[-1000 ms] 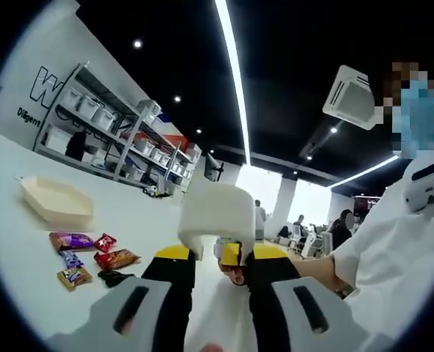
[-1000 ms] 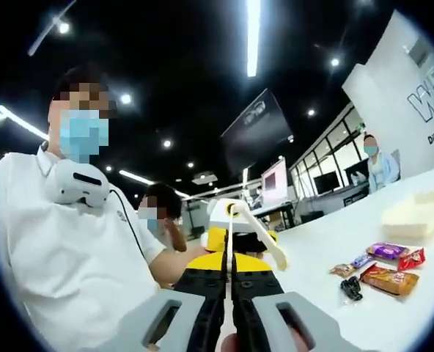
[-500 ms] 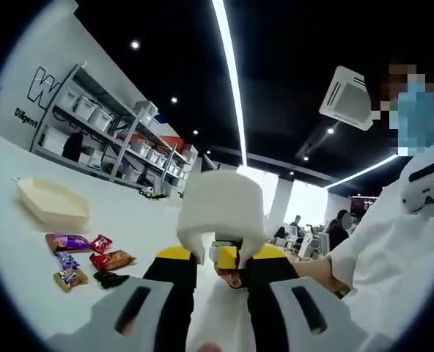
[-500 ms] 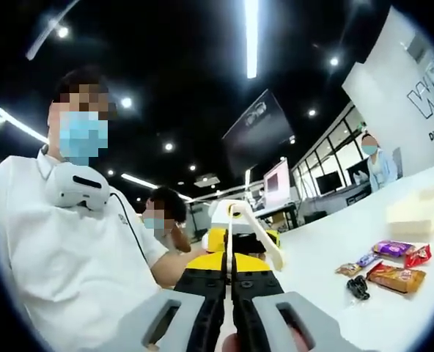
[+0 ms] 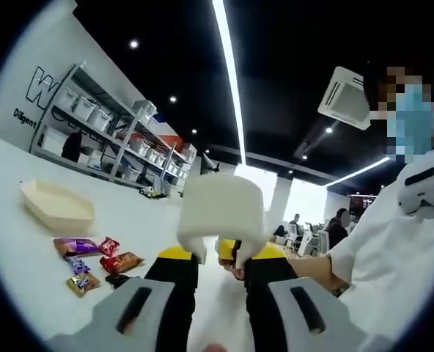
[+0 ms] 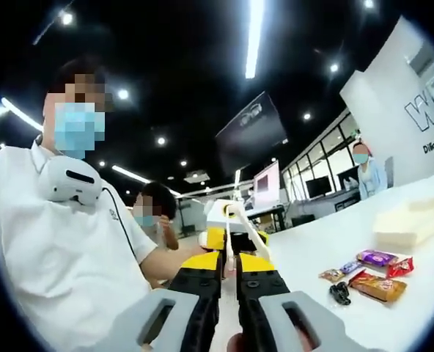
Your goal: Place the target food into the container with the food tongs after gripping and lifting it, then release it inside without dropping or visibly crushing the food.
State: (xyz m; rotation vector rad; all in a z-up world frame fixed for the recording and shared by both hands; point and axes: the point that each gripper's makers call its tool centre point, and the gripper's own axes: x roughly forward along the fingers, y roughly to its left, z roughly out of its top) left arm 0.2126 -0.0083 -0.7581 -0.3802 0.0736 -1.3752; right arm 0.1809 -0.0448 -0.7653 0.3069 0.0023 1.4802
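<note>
Tongs [image 6: 235,227], pinched nearly shut by right gripper [image 6: 230,265], held nothing; snacks [image 6: 367,276] lay untouched on bench [image 6: 327,242] near container [image 6: 406,222].

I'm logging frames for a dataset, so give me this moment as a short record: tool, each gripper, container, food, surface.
tool: white food tongs, held up off the table
right hand-held gripper: jaws shut on the tongs
left hand-held gripper: facing the right one, grip unclear
container: cream tray on the table, contents not visible
food: wrapped snack packets lying in a cluster beside the tray, apart from the tongs
surface: white table
</note>
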